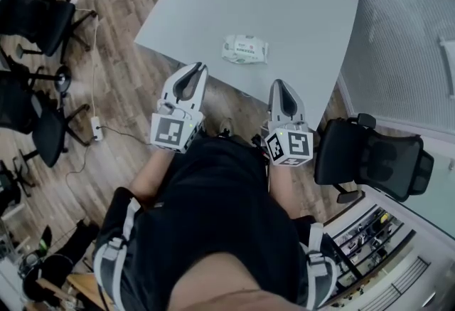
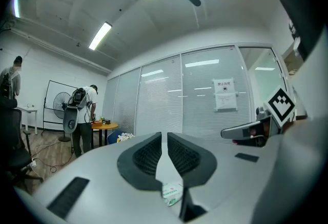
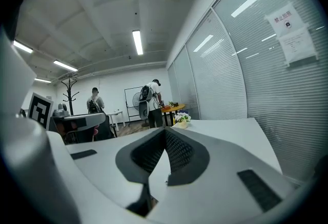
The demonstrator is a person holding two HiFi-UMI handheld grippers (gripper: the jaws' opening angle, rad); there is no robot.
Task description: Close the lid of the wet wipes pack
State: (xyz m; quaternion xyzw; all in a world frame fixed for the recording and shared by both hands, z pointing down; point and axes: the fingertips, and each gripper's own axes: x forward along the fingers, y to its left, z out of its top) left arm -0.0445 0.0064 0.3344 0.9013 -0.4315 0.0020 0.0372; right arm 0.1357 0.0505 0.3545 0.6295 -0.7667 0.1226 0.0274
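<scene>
The wet wipes pack [image 1: 244, 49], white with green print, lies flat in the middle of the grey table [image 1: 298, 11]. From this height I cannot tell how its lid stands. My left gripper [image 1: 190, 73] hovers by the table's near edge, short of the pack and to its left, jaws together and empty. My right gripper [image 1: 279, 86] hangs level with it, short of the pack and to its right, also shut on nothing. In the left gripper view the pack [image 2: 173, 192] shows below the closed left gripper [image 2: 164, 135]. The right gripper [image 3: 165, 130] points across the table top.
Black office chairs stand on the wood floor at the left [image 1: 35, 18] and close on my right [image 1: 377, 156]. A glass wall with blinds [image 2: 205, 100] runs behind the table. People [image 3: 152, 100] stand by a round table far across the room.
</scene>
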